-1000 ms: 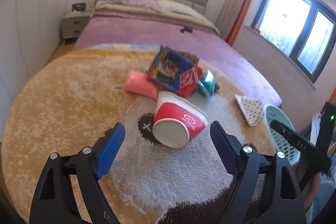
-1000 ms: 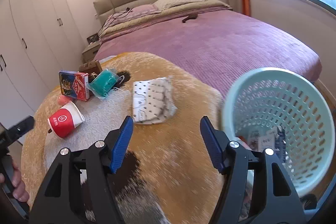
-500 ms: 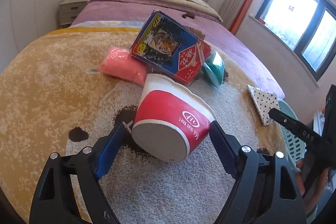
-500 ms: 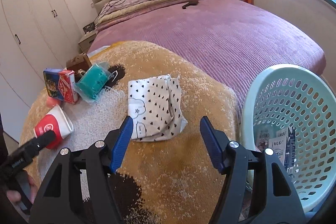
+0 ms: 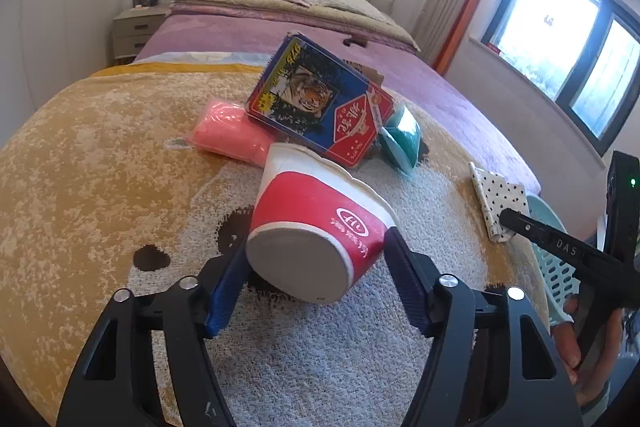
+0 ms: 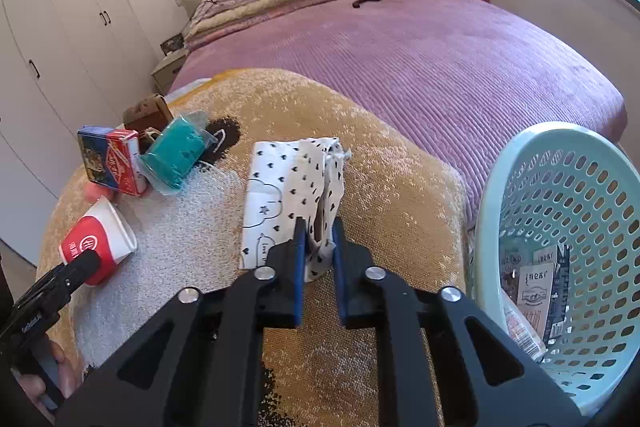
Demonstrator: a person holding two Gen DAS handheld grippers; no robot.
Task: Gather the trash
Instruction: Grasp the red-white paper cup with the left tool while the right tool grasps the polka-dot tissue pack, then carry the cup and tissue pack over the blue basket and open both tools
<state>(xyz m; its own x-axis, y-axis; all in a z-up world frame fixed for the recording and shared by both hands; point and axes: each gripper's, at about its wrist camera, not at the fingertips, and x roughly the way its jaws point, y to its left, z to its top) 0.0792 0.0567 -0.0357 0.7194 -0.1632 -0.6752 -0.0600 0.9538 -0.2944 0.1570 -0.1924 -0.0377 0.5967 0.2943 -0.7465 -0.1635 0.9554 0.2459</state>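
At the centre of the left view, the left gripper (image 5: 316, 267) is closing around a tipped red paper cup (image 5: 316, 227) on the blanket (image 5: 80, 187). The right gripper (image 6: 318, 247) pinches a spotted wrapper (image 6: 288, 187) mid-frame, beside the basket (image 6: 560, 219).

A cup (image 6: 98, 241) lies tipped on the blanket (image 6: 380, 195). Behind the cup leans a box (image 6: 112, 161); right of the cup lies a cloth (image 6: 280, 195), and farther right stands a basket (image 6: 560, 227).
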